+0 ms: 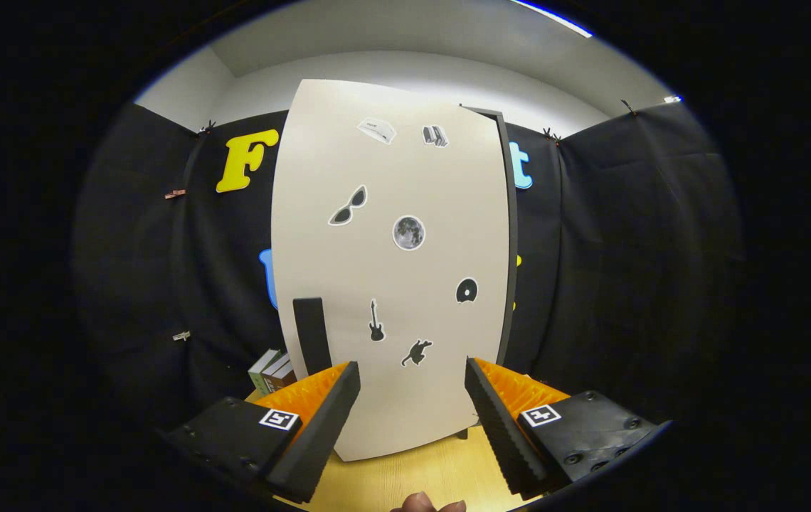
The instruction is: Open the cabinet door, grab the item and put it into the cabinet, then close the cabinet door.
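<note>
Facing the tall pale sticker-dotted cabinet door [391, 270] just ahead, the gripper [412, 398] holds its fingers spread wide, gripping nothing. The door looks rigid, smooth and light on its hinges; its dark upright bar handle [311, 334], beyond the left finger, seems the best purchase. Small stacked boxes [272, 371] sit further left.

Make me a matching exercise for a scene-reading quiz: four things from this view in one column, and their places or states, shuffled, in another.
1. cabinet door
2. handle
3. books
4. gripper

A. open, holding nothing
B. dark upright bar near the door's left edge
C. closed, dotted with stickers
D. on the wooden table, left of the cabinet

Pairs: 1-C, 2-B, 3-D, 4-A
</note>
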The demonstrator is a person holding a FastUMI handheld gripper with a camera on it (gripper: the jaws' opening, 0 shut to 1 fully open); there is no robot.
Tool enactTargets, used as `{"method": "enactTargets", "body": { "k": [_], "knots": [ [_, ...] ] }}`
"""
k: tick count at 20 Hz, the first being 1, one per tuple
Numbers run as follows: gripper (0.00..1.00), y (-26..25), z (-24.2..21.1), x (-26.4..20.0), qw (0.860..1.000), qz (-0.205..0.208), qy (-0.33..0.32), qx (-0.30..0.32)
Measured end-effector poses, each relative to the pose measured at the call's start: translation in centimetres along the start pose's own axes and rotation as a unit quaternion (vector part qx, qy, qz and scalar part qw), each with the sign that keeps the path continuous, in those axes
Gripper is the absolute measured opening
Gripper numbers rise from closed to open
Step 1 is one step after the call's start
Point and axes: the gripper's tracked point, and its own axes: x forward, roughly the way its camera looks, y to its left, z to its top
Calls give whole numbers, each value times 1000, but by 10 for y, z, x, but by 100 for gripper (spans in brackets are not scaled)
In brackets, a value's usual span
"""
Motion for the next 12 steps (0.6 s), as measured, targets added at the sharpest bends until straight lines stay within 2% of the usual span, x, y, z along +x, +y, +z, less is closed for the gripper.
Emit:
{"method": "enactTargets", "body": {
  "k": [12],
  "knots": [
    [97, -1, -1, -6, 1000, 1, 2, -3]
  ]
}}
